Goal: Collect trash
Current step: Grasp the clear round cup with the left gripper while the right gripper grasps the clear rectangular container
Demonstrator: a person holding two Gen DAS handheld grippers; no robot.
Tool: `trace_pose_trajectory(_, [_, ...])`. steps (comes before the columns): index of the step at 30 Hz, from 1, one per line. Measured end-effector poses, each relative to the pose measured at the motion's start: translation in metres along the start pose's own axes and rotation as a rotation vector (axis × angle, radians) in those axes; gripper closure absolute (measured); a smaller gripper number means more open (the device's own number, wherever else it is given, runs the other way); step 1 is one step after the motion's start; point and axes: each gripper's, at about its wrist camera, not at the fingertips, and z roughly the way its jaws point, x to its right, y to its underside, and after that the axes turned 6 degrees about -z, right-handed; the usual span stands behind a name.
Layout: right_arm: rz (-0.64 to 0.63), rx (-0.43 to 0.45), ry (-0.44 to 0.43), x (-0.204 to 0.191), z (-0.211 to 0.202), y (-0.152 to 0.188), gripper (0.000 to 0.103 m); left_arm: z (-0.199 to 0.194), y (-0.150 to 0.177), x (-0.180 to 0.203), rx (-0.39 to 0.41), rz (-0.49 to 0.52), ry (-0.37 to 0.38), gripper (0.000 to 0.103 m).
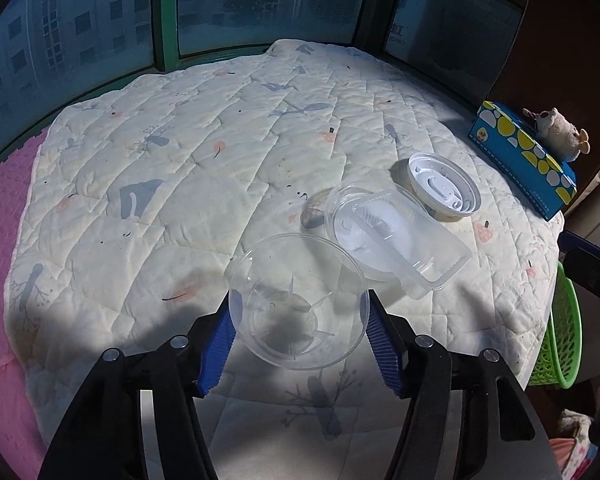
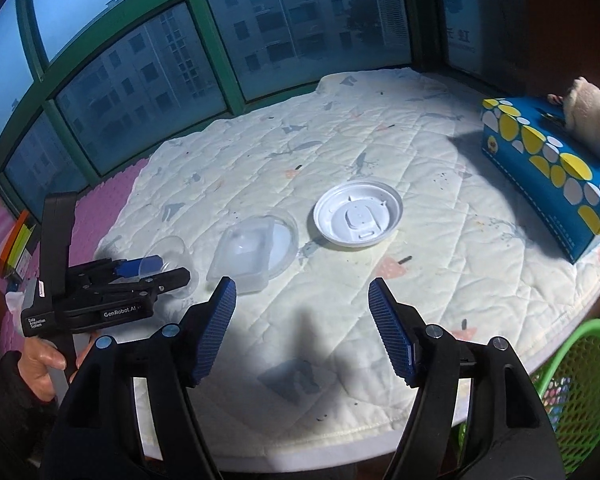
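A clear plastic cup (image 1: 296,300) lies on the quilted table between the blue pads of my left gripper (image 1: 298,332); the pads touch its rim on both sides. It also shows in the right wrist view (image 2: 168,256), inside the left gripper (image 2: 152,270). Beyond it a clear rectangular container (image 1: 412,240) rests on a clear round lid (image 1: 344,220). A white round lid (image 1: 444,188) lies further right, also in the right wrist view (image 2: 358,214). My right gripper (image 2: 302,320) is open and empty above the table's near edge.
A green mesh basket (image 2: 580,392) stands off the table's right edge, also in the left wrist view (image 1: 560,328). A blue tissue box (image 2: 548,168) with a plush toy (image 2: 592,116) sits at the right. Windows run behind the table. A pink mat (image 1: 4,216) lies left.
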Motion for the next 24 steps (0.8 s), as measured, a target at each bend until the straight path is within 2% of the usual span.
trace_pose_trajectory(11, [-0.073, -0.067, -0.069, -0.037, 0.047, -0.027, 0.032, -0.038, -0.005, -0.029, 0.061, -0.047, -0.01, 0.044])
trace_pose_trajectory(24, [-0.149, -0.169, -0.04, -0.054, 0.102, -0.044, 0.029, -0.046, -0.001, -0.049, 0.078, -0.087, -0.004, 0.044])
